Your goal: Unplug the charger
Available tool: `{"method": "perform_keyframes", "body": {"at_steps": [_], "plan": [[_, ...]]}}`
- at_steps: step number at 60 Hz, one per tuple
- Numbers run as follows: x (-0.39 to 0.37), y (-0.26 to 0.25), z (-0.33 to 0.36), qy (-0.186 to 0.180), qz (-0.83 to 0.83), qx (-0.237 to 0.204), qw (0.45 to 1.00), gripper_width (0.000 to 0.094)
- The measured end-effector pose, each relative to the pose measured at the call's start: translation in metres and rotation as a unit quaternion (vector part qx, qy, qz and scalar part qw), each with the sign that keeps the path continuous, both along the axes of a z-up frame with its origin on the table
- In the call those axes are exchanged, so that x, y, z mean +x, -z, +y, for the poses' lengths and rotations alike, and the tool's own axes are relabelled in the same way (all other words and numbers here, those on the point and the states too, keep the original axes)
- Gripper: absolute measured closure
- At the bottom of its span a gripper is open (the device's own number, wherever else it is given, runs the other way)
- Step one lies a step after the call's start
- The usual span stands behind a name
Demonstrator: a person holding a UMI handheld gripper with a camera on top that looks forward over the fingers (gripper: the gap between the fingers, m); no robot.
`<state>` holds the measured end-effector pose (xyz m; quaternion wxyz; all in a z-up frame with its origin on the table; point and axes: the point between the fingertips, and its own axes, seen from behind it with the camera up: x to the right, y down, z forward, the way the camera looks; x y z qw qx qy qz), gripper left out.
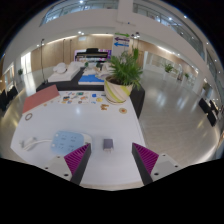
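Note:
A small dark grey charger block (108,144) sits on the white table (110,165), between my two fingers and just ahead of their tips. My gripper (111,157) is open, with the magenta pads (77,155) wide apart on either side and nothing held. No cable or socket is clear to me from here.
A potted green plant in a yellow pot (122,78) stands further along the table. A light blue round item (67,141) lies left of the charger, a pinkish board (40,98) at the far left, several small items (90,99) mid-table. Open floor (175,115) lies right.

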<state>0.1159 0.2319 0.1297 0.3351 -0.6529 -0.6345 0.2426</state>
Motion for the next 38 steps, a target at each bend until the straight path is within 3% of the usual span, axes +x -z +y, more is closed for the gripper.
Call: {"method": "perform_keyframes", "body": {"at_steps": [8, 16, 38], "plan": [[0.084, -0.067, -0.018, 0.016, 0.007, -0.025, 1.000, 0.0084], [0.153, -0.093, -0.033, 0.028, 0.005, -0.021, 0.999, 0.0082], [0.210, -0.090, -0.043, 0.042, 0.008, 0.015, 0.999, 0.0084]]}}
